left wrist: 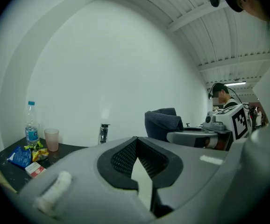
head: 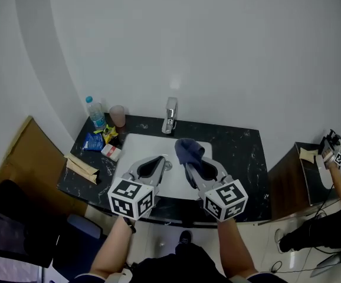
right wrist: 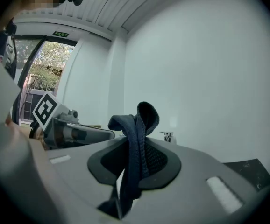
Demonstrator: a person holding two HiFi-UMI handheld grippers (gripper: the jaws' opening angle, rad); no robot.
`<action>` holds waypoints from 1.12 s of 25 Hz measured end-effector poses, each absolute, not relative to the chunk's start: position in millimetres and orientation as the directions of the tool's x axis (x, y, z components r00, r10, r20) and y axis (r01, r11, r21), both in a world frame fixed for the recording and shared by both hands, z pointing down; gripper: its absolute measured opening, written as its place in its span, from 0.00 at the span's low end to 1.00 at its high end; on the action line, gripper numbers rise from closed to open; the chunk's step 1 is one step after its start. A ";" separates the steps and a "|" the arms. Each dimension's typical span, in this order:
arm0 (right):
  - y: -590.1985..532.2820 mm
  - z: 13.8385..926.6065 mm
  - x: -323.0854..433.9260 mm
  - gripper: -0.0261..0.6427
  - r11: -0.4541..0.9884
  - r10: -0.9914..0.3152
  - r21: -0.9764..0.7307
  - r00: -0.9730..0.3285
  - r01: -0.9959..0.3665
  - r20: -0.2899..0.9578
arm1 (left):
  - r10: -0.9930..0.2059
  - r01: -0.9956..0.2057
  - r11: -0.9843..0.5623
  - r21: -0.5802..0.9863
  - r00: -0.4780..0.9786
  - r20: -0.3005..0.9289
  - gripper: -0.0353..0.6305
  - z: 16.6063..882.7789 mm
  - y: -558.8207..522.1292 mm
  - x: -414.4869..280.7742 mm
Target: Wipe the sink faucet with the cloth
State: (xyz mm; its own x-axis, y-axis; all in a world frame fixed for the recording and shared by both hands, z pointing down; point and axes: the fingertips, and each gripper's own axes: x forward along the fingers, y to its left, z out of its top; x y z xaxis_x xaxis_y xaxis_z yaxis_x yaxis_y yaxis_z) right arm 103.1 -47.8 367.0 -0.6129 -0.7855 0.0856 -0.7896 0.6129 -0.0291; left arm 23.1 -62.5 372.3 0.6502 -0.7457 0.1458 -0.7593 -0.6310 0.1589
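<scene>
**Position check — approach to the faucet**

1. Left gripper (head: 157, 164): lower centre-left of the head view, over the white sink (head: 136, 145). Its jaws are clenched together with nothing between them. In the left gripper view the faucet (left wrist: 103, 133) stands left of the jaw line, well apart.
2. Faucet (head: 170, 117): at mid-frame in the head view, on the back edge of the sink against the wall. Its long axis is upright. It lies up-frame of both grippers, roughly between their two lines.
3. Cloth (head: 189, 152): a dark blue bundle just right of centre, down-frame and slightly right of the faucet, not touching it. It stands up from the jaw tips, with a tail hanging below them.
4. Right gripper (head: 195, 168): lower centre-right, grasping the cloth between its pads. In the right gripper view the faucet (right wrist: 167, 136) appears just right of the cloth (right wrist: 137, 139) and beyond it.

Judgement: the two grippers stand about equally far from the faucet. The right one carries the cloth, so the coming move depends on it — forward, up-frame, and a little left.
</scene>
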 end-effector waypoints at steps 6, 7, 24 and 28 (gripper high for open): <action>-100.5 375.0 118.6 0.14 0.644 -0.758 -0.052 -0.645 -0.764 0.095 | -0.773 -0.793 -0.590 0.152 0.609 0.178 0.06 381.8 -107.2 37.2; -107.7 376.9 117.7 0.14 0.644 -0.756 -0.056 -0.647 -0.763 0.099 | -0.774 -0.796 -0.586 0.152 0.606 0.185 0.06 384.4 -113.2 36.5; -174.9 388.8 94.2 0.14 0.533 -0.830 -0.023 -0.529 -0.846 0.176 | -0.672 -0.712 -0.678 0.185 0.701 0.238 0.06 416.9 -185.7 21.6; -195.0 389.8 97.5 0.14 0.528 -0.835 0.030 -0.513 -0.849 0.200 | -0.662 -0.708 -0.688 0.159 0.702 0.262 0.06 427.0 -200.8 26.7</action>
